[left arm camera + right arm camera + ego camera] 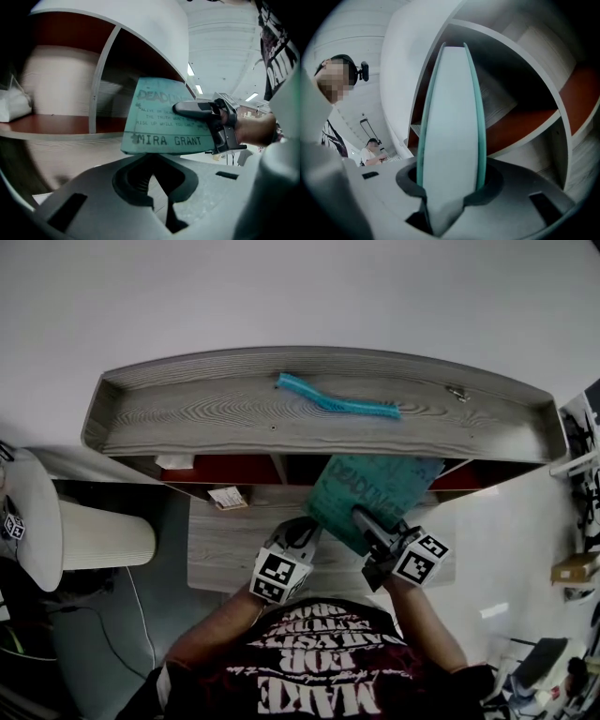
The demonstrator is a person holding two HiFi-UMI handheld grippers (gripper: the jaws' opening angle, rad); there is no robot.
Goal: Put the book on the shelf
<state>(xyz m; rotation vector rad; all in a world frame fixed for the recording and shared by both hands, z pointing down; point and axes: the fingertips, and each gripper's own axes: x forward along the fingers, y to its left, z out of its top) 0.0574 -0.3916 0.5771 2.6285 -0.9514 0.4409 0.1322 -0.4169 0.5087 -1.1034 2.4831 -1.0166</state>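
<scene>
**A:** What's the biggest thing in front of you?

**B:** The shelf (234,413), a long wood-grain unit against the white wall. It has a broad top board and red-backed openings underneath, split by an upright divider. Below it, nearer to me, is a tabletop (220,549) in the same pale grain.

**A:** And the book?

**B:** The book (370,488) is a teal paperback held up in the air over the tabletop, not on the shelf yet. It is tilted, and its far edge is at the mouth of the opening just right of the divider. The front cover faces up toward my head.

**A:** Which claw has it?

**B:** My right claw (366,519). The right gripper view looks straight at the pale page edge, and one jaw presses on each teal cover, so the claw is clamped on the book.

**A:** The left one?

**B:** My left claw (307,529) sits just beside the book's near left corner and a little lower. Its jaws are only slightly apart, with nothing between them.

**A:** Anything smaller?

**B:** A blue ridged strip (337,401) lies on the top board. A small card (228,498) rests at the tabletop's back edge. In the left opening there is something white (11,105), too blurred for me to name.
</scene>
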